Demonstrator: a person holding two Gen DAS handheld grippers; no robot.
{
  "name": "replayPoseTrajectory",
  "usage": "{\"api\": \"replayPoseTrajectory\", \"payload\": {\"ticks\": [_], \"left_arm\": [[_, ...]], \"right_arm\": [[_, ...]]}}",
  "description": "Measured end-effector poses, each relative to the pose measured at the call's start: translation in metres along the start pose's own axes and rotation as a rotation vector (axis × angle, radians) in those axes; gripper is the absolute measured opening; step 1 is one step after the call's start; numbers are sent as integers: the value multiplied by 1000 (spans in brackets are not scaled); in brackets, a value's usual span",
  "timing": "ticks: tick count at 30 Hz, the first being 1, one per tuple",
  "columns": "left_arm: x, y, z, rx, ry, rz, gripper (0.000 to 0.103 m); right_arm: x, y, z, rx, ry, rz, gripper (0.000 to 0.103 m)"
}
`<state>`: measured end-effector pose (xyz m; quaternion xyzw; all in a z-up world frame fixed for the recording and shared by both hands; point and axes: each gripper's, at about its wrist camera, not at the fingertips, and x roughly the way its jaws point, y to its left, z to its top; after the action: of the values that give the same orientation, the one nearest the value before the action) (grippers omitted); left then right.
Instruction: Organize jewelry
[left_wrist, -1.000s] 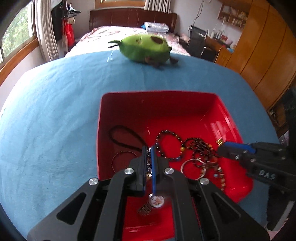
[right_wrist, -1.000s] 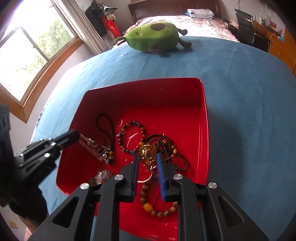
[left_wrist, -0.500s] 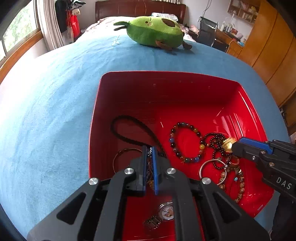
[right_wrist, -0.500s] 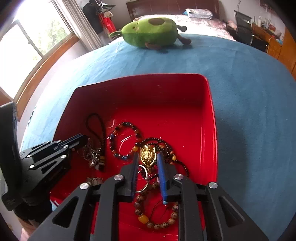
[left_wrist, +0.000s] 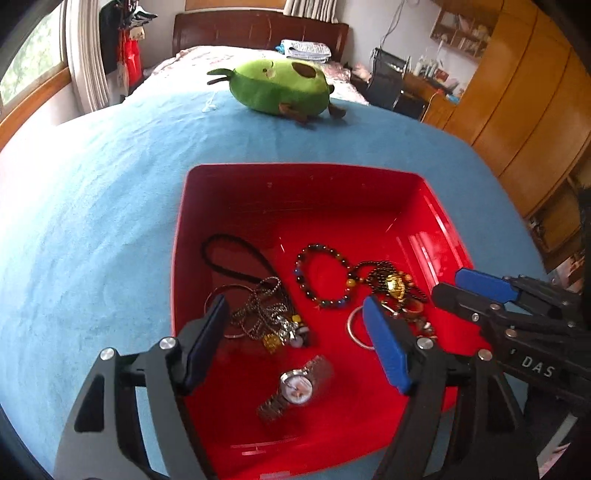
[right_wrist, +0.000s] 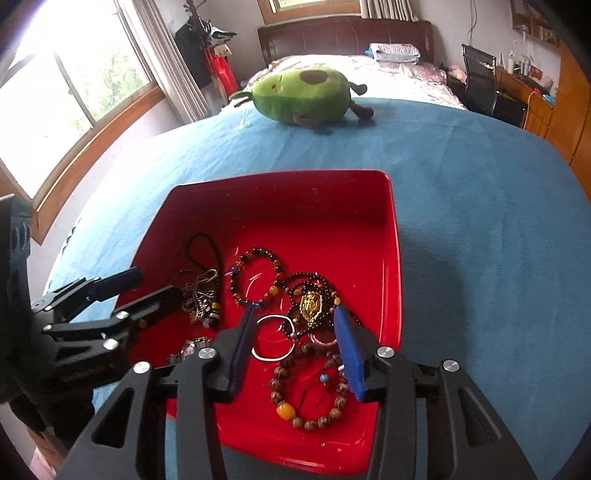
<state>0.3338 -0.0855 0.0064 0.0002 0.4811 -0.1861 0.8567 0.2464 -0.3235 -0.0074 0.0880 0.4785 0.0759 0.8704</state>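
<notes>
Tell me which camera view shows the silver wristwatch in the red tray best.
The left wrist view: the wristwatch lies whole, dial up, on the red tray floor. In the right wrist view only part of it shows, behind the right gripper's frame.

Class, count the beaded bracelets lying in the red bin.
3: a multicoloured one mid-bin, a dark-beaded one tangled around the gold pendant, and a brown wooden one nearest the camera. The tangle may hide more.

Both grippers: black angular frames, cut-out slots, silver round screws, blue finger pads. Left gripper (left_wrist: 295, 321), right gripper (right_wrist: 295, 325). Right gripper's side reads "DAS" in white letters.
</notes>
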Motion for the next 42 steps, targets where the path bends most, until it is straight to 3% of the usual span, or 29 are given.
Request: {"api": "replayPoseTrajectory", "payload": {"ticks": [3, 7, 12, 16, 22, 42], "left_arm": [[-16, 2, -4, -10, -25, -6, 78], [-37, 3, -12, -16, -66, 5, 88], [-60, 5, -28, -25, -131, 120, 93], [-67, 12, -40, -33, -145, 177, 95], [-71, 15, -50, -31, -171, 234, 96], [-69, 16, -59, -39, -160, 237, 96]], "right_arm": [[-12, 1, -5, 1, -20, 15, 48], [-31, 5, -14, -5, -71, -2, 70], [-50, 11, -27, -34, -134, -63, 89], [-55, 12, -35, -36, -143, -93, 97], [-58, 11, -43, -31, -134, -83, 99], [-51, 12, -51, -34, -118, -104, 99]]}}
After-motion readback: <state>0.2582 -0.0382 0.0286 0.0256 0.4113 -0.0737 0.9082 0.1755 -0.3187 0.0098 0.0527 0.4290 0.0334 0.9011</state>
